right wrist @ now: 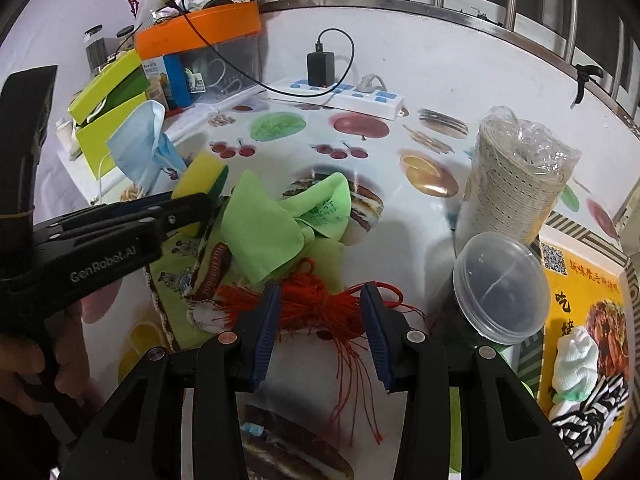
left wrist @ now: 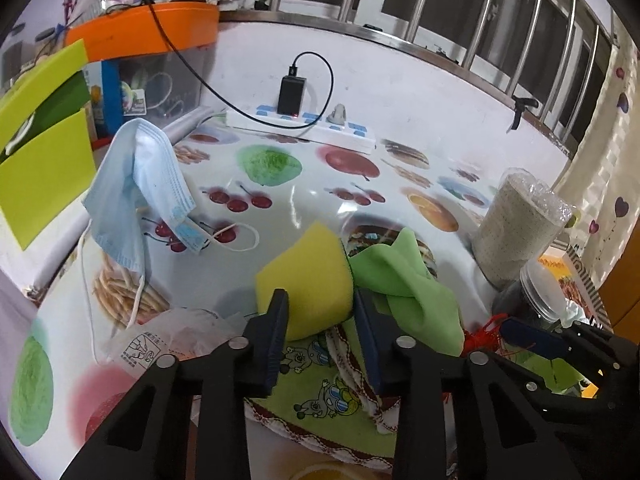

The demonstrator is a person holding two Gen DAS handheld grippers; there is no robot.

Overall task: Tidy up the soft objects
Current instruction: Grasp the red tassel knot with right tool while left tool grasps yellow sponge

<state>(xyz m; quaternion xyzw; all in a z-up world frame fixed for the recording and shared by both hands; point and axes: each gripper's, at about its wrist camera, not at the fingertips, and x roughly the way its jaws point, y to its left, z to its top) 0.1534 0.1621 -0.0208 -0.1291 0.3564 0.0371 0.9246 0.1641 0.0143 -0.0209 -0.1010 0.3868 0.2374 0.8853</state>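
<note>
A yellow sponge (left wrist: 308, 276) with a dark green scouring side sits between the fingers of my left gripper (left wrist: 320, 316), whose pads press on both of its sides. From the right wrist view the left gripper (right wrist: 200, 212) holds that sponge (right wrist: 200, 176) beside a crumpled green cloth (right wrist: 260, 232). My right gripper (right wrist: 320, 312) stands open astride a red tassel (right wrist: 316, 304) on the table, with loose threads reaching both pads. A cartoon-print cloth (left wrist: 320, 400) lies under the sponge. A blue face mask (left wrist: 136, 184) hangs at the left.
A wrapped roll of perforated paper (right wrist: 516, 184) and a clear lidded cup (right wrist: 500, 288) stand at the right. Socks (right wrist: 580, 360) lie on a yellow flyer. A power strip (left wrist: 312, 124), an orange-lidded box (left wrist: 144, 32) and a green box (left wrist: 44, 160) line the back. A plastic bag (left wrist: 168, 336) lies near left.
</note>
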